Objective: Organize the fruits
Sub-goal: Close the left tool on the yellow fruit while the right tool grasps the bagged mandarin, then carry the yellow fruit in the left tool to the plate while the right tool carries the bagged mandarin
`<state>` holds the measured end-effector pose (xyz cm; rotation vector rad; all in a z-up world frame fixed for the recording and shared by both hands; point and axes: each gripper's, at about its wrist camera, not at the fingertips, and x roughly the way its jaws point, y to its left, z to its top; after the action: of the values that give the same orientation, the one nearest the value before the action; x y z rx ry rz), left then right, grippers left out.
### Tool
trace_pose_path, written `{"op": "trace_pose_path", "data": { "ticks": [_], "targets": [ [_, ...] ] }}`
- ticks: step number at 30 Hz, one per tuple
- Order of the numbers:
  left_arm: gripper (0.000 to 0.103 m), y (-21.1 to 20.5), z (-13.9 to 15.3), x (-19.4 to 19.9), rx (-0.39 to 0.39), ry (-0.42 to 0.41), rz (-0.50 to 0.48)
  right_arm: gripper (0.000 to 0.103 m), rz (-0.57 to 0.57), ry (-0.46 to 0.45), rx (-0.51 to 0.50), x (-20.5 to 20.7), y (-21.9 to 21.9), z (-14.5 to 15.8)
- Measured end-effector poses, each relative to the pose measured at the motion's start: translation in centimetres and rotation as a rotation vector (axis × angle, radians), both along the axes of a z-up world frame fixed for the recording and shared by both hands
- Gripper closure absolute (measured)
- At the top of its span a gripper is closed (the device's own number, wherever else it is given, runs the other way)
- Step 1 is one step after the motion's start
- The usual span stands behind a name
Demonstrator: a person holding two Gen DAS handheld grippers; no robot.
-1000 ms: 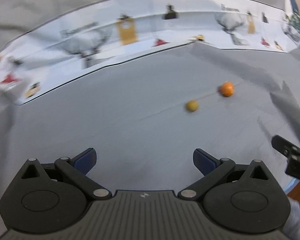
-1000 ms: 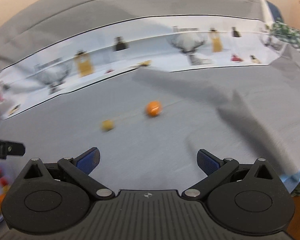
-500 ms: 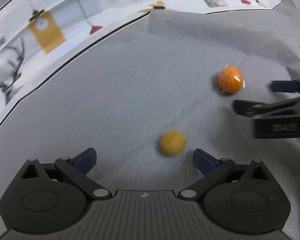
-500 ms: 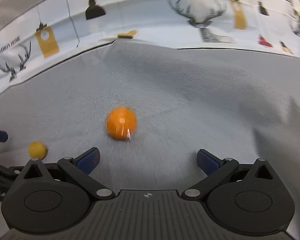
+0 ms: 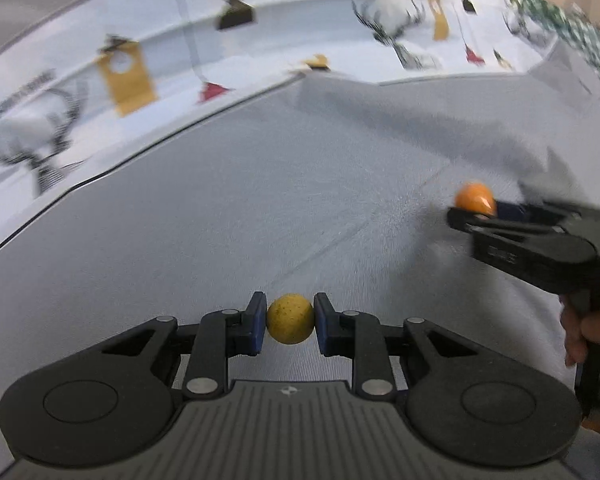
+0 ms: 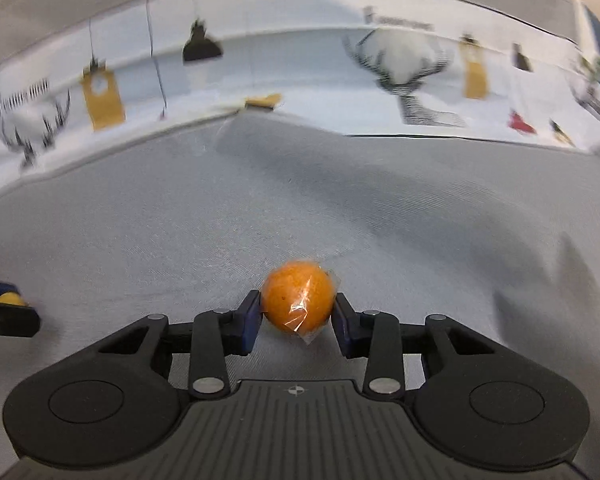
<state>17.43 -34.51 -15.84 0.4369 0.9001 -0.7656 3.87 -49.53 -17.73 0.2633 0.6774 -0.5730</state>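
Note:
A small yellow fruit point(image 5: 289, 319) lies on the grey cloth point(image 5: 204, 240), and my left gripper point(image 5: 290, 309) is shut on it, blue pads pressing both sides. To the right, an orange fruit in clear wrap point(image 6: 298, 300) sits between the pads of my right gripper point(image 6: 297, 309), whose jaws are closing and touch its sides. The left wrist view shows that right gripper point(image 5: 476, 210) side-on with the orange fruit point(image 5: 473, 197) at its tips. At the far left edge of the right wrist view, the left gripper point(image 6: 4, 312) shows with a bit of the yellow fruit point(image 6: 9, 299).
A white printed cloth with deer, lamps and yellow tags point(image 6: 300, 80) runs along the back of the grey cloth. A person's hand point(image 5: 588, 328) grips the right gripper's handle. Green-checked fabric point(image 5: 572, 36) lies at the far right.
Both grippers moved forward and down to the fruits. The left jaws closed on the yellow fruit and the right jaws closed around the orange one.

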Motion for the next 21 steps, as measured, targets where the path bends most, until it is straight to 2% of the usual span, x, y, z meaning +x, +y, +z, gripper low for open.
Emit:
{"op": "trace_pose_path", "data": {
  "ticks": [5, 8, 16, 21],
  "targets": [
    [0.075, 6.0, 5.0, -4.2, 0.001, -0.03, 0.065, 0.064, 0.031, -0.066, 0.018, -4.9, 5.3, 4.0],
    [0.075, 10.3, 7.6, -6.4, 0.0, -0.019, 0.105, 0.064, 0.083, -0.087, 0.024, -7.0, 9.5, 6.4],
    [0.075, 21.2, 12.9, -12.4, -0.013, -0.047, 0.226, 0.064, 0.321, -0.129, 0.104, -9.5, 21.6, 12.1],
    [0.075, 27.4, 14.9, -15.3, -0.026, -0.056, 0.312, 0.064, 0.469, -0.151, 0.127, -10.7, 28.5, 15.0]
  ]
}}
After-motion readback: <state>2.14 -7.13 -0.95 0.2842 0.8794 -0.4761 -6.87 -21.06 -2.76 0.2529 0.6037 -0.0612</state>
